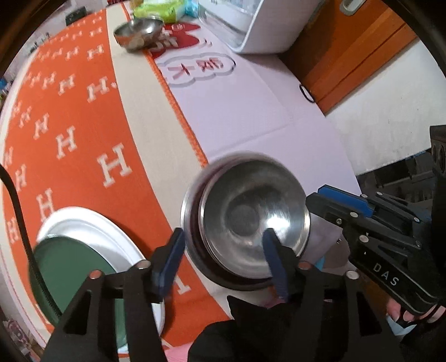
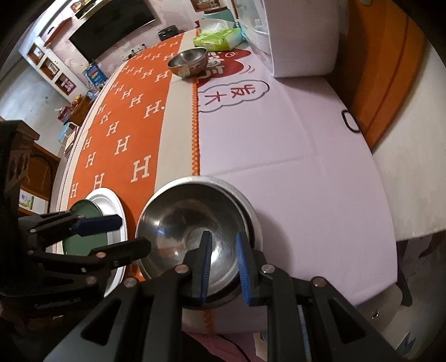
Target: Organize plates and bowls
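Note:
Two steel bowls sit nested at the table's near edge. The inner bowl (image 1: pixel 251 217) (image 2: pixel 189 222) lies tilted inside the outer bowl (image 1: pixel 189 222) (image 2: pixel 257 222). My right gripper (image 2: pixel 224 264) (image 1: pixel 312 206) is nearly shut on the inner bowl's rim, on the side nearest to it. My left gripper (image 1: pixel 223 259) (image 2: pixel 133 234) is open. The bowls' near-left rim shows between its fingers, and the pads do not press on it. A third steel bowl (image 1: pixel 139 33) (image 2: pixel 188 64) stands far back. At the near left, a green plate (image 1: pixel 69 267) (image 2: pixel 83 225) rests on a white plate (image 1: pixel 92 225) (image 2: pixel 111 203).
An orange runner with H letters (image 1: pixel 69 125) (image 2: pixel 125 125) covers the table's left side, and a white cloth (image 1: pixel 251 111) (image 2: pixel 278 153) its right. A white appliance (image 1: pixel 251 25) (image 2: pixel 301 36) and a green packet (image 1: pixel 159 11) (image 2: pixel 217 39) stand at the back. The table edge runs close on the right.

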The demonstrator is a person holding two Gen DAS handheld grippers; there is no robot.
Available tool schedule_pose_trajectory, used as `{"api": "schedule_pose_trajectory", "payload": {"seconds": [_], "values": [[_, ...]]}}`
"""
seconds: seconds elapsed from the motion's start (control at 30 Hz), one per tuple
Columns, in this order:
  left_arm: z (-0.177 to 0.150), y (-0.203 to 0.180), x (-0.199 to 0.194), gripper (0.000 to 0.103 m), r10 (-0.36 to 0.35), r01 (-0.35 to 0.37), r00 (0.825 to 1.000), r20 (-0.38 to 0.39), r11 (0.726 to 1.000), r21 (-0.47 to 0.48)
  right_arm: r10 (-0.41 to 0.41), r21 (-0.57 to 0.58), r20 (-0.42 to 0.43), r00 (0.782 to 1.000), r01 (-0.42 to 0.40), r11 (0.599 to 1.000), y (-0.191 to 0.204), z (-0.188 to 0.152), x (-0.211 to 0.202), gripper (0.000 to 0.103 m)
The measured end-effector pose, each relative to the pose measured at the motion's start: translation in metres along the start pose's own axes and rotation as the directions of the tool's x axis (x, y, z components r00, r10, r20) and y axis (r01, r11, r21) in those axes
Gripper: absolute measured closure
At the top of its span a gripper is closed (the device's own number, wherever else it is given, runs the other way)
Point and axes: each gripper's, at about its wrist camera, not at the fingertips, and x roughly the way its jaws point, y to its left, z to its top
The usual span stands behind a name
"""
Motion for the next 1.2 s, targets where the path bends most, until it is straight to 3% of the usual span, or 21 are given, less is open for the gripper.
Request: {"api": "schedule_pose_trajectory", "payload": {"seconds": [0.17,0.23,0.33,0.7,0.83,0.93,1.2], "values": [[0.022,0.003,-0.019,0.039,0.086,-0.087,0.994,0.07,0.996,0.008,0.023,-0.03,0.014,1.0,-0.023,0.999,0.002,0.024,-0.002,0.084],[0.031,0.01,-0.027,0.038,0.102,-0.102,0.99,0.093,0.995,-0.011,0.031,-0.045,0.028,0.999,-0.03,0.999,0.004,0.037,-0.005,0.079],[0.044,0.023,-0.039,0.036,0.118,-0.113,0.987,0.113,0.992,-0.048,0.05,-0.065,0.059,0.997,-0.046,0.997,0.007,0.058,-0.01,0.068],[0.112,0.069,-0.079,0.034,0.176,-0.145,0.968,0.179,0.974,-0.172,0.087,-0.176,0.162,0.983,-0.057,0.983,0.029,0.15,-0.025,0.059],[0.142,0.077,-0.095,0.027,0.204,-0.165,0.956,0.212,0.969,-0.185,0.101,-0.214,0.195,0.976,-0.058,0.975,0.037,0.182,-0.029,0.058],[0.164,0.082,-0.107,0.027,0.228,-0.184,0.942,0.245,0.964,-0.192,0.101,-0.228,0.226,0.969,-0.049,0.972,0.039,0.205,-0.029,0.053],[0.216,0.108,-0.12,0.023,0.273,-0.207,0.918,0.288,0.949,-0.238,0.093,-0.245,0.276,0.957,-0.024,0.969,0.043,0.259,-0.009,0.052]]}}
